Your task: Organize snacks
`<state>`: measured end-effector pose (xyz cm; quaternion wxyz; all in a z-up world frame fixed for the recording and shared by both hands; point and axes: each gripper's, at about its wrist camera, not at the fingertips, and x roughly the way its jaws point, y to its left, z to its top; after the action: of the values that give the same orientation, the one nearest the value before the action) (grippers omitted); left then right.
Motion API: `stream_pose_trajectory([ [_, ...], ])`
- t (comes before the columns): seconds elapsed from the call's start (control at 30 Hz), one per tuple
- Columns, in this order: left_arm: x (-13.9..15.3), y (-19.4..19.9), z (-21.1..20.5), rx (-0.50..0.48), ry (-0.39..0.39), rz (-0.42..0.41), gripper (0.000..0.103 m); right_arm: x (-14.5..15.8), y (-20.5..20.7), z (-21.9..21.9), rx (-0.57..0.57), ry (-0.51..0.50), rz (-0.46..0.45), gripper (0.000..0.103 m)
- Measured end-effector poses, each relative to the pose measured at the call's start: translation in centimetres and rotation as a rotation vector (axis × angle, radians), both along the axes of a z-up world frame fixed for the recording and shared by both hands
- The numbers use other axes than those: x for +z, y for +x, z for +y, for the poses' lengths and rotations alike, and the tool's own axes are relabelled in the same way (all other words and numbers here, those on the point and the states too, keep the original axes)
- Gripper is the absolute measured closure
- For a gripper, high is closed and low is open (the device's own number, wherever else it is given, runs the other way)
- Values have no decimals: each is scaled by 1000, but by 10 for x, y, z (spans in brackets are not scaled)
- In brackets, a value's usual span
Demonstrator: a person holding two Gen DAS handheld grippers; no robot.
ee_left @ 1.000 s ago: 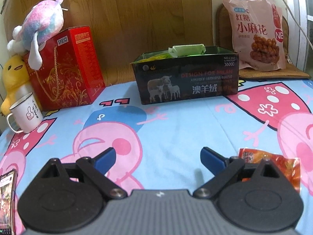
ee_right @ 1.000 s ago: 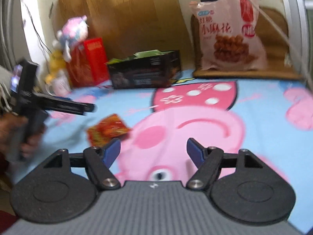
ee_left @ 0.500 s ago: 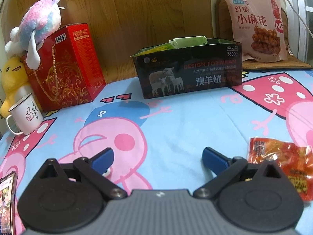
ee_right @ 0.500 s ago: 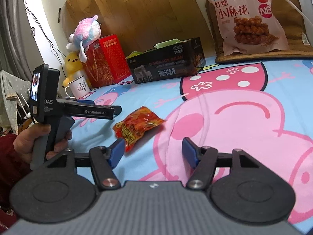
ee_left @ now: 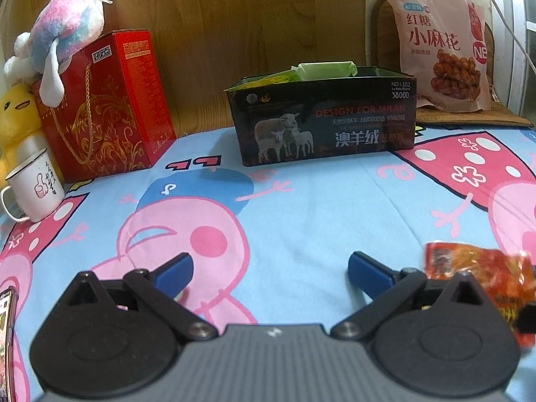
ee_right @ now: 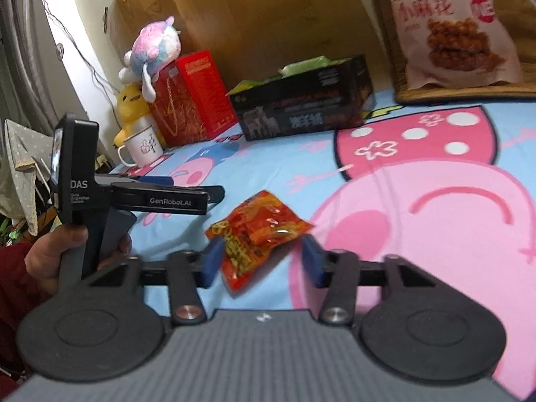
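Blue-padded fingers of the right gripper (ee_right: pixel 262 259) are seen straddling a red-orange snack packet (ee_right: pixel 259 226) that lies flat on the cartoon-print bed sheet (ee_right: pixel 418 234). The fingers have just been closing, with the packet between them; the left pad is at the packet's edge, while a sliver of sheet can be made out beside the right pad, so a firm hold is not yet shown. The grasping step of the pick-up is judged to be in hand.

Just left of the packet, the left gripper (ee_left: pixel 269 268) is held by a hand (ee_right: pixel 55 254) with its fingers spread wide and nothing between them.

Farther back, well apart from the packet, a dark open box printed with sheep (ee_left: pixel 321 117) stands near the wooden headboard (ee_left: pixel 234 16); green wrappers (ee_left: pixel 326 68) already show above its rim, so it is taken to be the collecting place. A red gift box (ee_left: pixel 104 107), an enamel mug (ee_left: pixel 35 187), plush toys (ee_left: pixel 63 37) and a large pink snack bag (ee_left: pixel 442 47) are seen beyond.

Next, the closing is judged to need finishing until the crinkly film is pinched, followed by a lift clear of the sheet and a carry to the box.
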<state>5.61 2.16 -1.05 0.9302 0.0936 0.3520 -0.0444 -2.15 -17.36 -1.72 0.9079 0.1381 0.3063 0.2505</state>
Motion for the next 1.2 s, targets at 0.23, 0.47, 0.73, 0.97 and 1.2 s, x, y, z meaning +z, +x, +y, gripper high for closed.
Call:
stream_pose_trajectory([
  [0.23, -1, 0, 2, 4, -16, 4, 1, -5, 11, 0, -9, 36, 16, 87],
  [0.47, -1, 0, 1, 7, -12, 1, 1, -5, 9, -3, -13, 52, 22, 87],
  [0.73, -2, -2, -1, 13, -4, -6, 1, -7, 11, -6, -8, 81, 39, 82],
  [0.97, -5, 4, 17, 14, -126, 56, 1, -7, 11, -5, -7, 85, 41, 81],
  [1.2, 7, 1, 33, -105, -375, 142, 8, -8, 12, -7, -7, 94, 46, 81],
])
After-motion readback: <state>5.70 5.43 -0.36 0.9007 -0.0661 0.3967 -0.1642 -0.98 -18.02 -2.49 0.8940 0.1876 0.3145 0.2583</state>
